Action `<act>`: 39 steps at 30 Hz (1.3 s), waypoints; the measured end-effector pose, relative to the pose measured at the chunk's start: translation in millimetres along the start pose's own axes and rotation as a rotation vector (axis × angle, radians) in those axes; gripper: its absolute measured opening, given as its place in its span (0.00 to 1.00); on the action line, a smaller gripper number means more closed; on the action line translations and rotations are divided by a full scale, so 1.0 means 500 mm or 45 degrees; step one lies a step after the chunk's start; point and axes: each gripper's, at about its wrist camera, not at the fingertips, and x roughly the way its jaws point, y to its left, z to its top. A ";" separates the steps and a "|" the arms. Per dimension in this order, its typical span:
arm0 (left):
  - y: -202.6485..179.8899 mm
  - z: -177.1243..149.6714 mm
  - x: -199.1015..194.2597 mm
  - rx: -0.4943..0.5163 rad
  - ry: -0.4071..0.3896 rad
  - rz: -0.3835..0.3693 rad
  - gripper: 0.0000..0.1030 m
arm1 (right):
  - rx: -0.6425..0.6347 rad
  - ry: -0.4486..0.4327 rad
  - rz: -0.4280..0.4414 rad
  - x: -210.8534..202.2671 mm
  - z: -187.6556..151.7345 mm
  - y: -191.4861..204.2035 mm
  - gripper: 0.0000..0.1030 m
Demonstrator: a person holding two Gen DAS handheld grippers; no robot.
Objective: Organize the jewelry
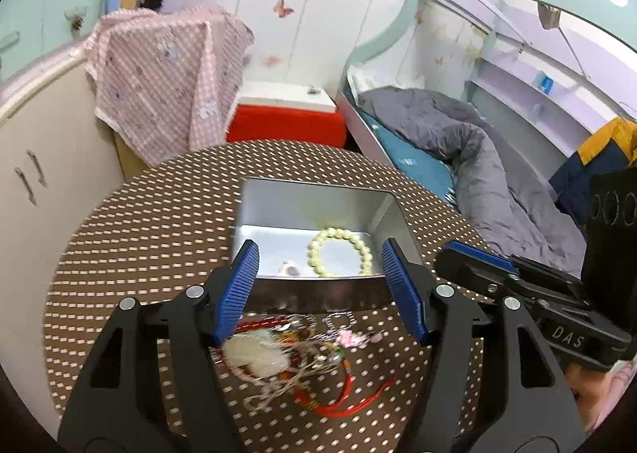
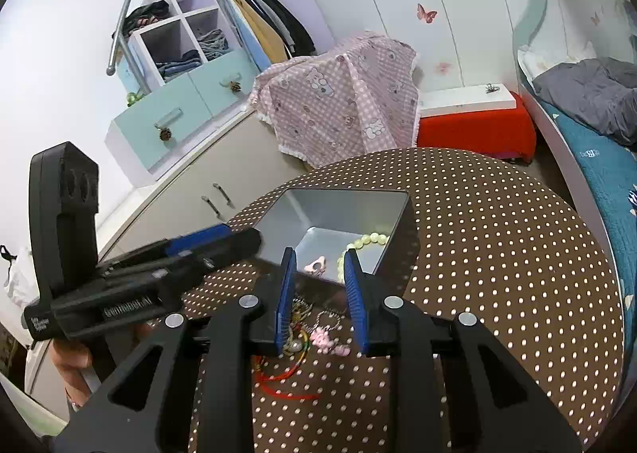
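We hold our left gripper [image 1: 320, 285] wide apart and empty above the jewelry pile [image 1: 294, 361]; our right gripper [image 2: 320, 297], part-open and empty, hovers beside the metal tin [image 2: 342, 210].

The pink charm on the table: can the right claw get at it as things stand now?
Probably yes. The right claw is open, and the pink charm lies bare on the table between its fingers, beside the tangled pile. Nothing covers it.

Pale bead bracelet [image 1: 339, 252] lies in tin [image 1: 310, 202]; tangled jewelry [image 1: 294, 357] outside.
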 end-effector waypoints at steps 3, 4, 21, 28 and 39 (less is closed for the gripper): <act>0.022 -0.010 -0.029 -0.007 -0.022 0.020 0.62 | -0.019 0.010 -0.008 -0.007 -0.012 0.007 0.24; 0.029 -0.015 -0.035 -0.008 -0.022 0.037 0.62 | -0.025 0.016 -0.011 -0.007 -0.018 0.008 0.24; 0.090 -0.135 0.021 -0.035 0.160 0.203 0.60 | -0.029 0.192 -0.025 0.043 -0.111 0.013 0.31; 0.111 -0.114 0.017 -0.133 0.055 0.167 0.54 | -0.024 0.195 -0.033 0.046 -0.113 0.001 0.35; 0.102 -0.109 0.063 0.001 0.147 0.226 0.34 | -0.010 0.220 -0.020 0.064 -0.116 -0.013 0.37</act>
